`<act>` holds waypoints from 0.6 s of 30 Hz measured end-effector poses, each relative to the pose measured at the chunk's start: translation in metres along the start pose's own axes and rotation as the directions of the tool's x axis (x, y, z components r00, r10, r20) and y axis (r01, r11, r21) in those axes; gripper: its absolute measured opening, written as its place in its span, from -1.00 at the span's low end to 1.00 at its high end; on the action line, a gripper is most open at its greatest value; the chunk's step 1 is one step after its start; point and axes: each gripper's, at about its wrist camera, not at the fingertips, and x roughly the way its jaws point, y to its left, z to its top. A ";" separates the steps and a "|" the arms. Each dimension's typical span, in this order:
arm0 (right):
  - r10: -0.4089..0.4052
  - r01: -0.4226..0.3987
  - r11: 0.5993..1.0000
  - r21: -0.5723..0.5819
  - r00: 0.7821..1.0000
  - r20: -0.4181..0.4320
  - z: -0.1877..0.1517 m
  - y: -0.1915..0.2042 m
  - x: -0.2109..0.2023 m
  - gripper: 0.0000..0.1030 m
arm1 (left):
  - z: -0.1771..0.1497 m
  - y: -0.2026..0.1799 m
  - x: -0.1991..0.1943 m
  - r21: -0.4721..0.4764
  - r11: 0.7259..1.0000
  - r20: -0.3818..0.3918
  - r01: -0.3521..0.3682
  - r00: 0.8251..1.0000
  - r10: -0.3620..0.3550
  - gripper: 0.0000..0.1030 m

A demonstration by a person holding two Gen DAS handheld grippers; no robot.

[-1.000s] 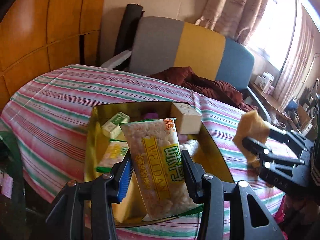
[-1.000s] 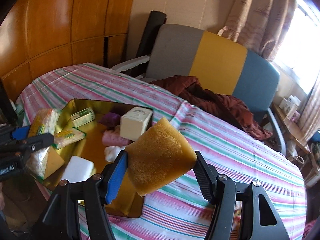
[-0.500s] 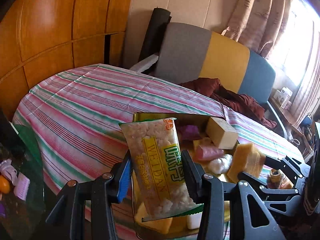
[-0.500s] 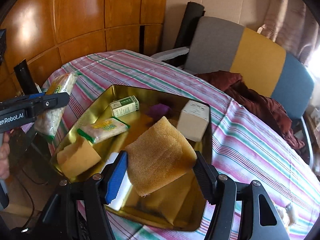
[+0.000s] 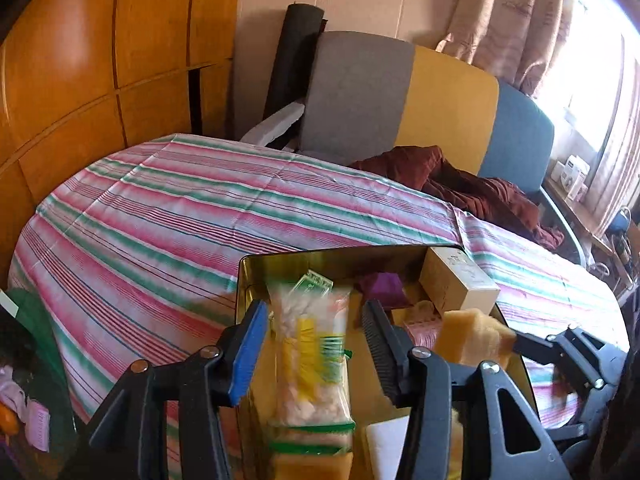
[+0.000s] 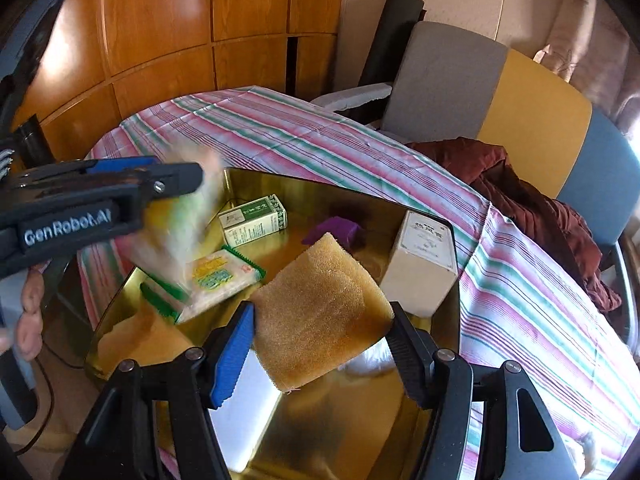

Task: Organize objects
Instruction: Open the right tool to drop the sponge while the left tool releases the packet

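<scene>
A gold tin tray (image 6: 450,360) lies on the striped tablecloth (image 5: 180,208). My left gripper (image 5: 314,312) hangs over its near-left corner with its jaws opening. The puffed-snack bag (image 5: 308,360) is blurred between them, with a gap to the right finger. The right wrist view shows that bag (image 6: 180,236) dropping beneath the left gripper (image 6: 176,178). My right gripper (image 6: 322,312) is over the tray's middle. Its jaws are opening, but both pads still touch the tan sponge (image 6: 320,312). From the left wrist, the sponge (image 5: 472,340) appears at the right.
In the tray lie a green box (image 6: 254,220), a beige box (image 6: 424,264), a purple object (image 6: 332,232), another snack bag (image 6: 220,276), a white block (image 6: 244,408) and a yellow sponge (image 6: 136,336). A maroon cloth (image 5: 460,188) lies before a chair (image 5: 400,96). A hand (image 6: 28,320) grips the left handle.
Both grippers have come down over the tray. The left jaws have widened and the snack bag now slips down, blurred. The sponge has stayed between the right fingers.
</scene>
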 end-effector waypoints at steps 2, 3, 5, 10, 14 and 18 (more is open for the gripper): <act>0.001 -0.001 1.000 -0.012 1.000 -0.007 0.003 0.002 0.009 0.44 | 0.000 -0.001 -0.003 0.000 1.000 0.003 -0.005 1.000 0.005 0.05; -0.002 0.002 1.000 -0.011 1.000 -0.011 0.003 0.002 0.014 0.51 | 0.000 -0.002 -0.006 0.001 1.000 0.012 -0.004 1.000 0.004 0.05; -0.002 0.002 1.000 0.002 1.000 -0.016 0.001 0.001 0.016 0.51 | -0.003 -0.004 -0.016 0.003 1.000 0.039 -0.020 0.999 0.020 0.05; 0.001 0.000 1.000 0.025 1.000 -0.013 -0.007 -0.001 0.012 0.57 | -0.008 -0.009 -0.042 0.018 0.998 0.106 -0.063 0.993 0.061 0.05; 0.002 -0.002 0.999 0.042 1.000 0.004 -0.011 -0.001 0.003 0.61 | -0.012 -0.019 -0.061 0.057 0.993 0.153 -0.102 0.984 0.093 0.05; -0.001 0.000 0.999 0.052 1.000 0.026 -0.013 -0.001 -0.008 0.65 | -0.015 -0.027 -0.075 0.091 0.986 0.184 -0.138 0.976 0.119 0.05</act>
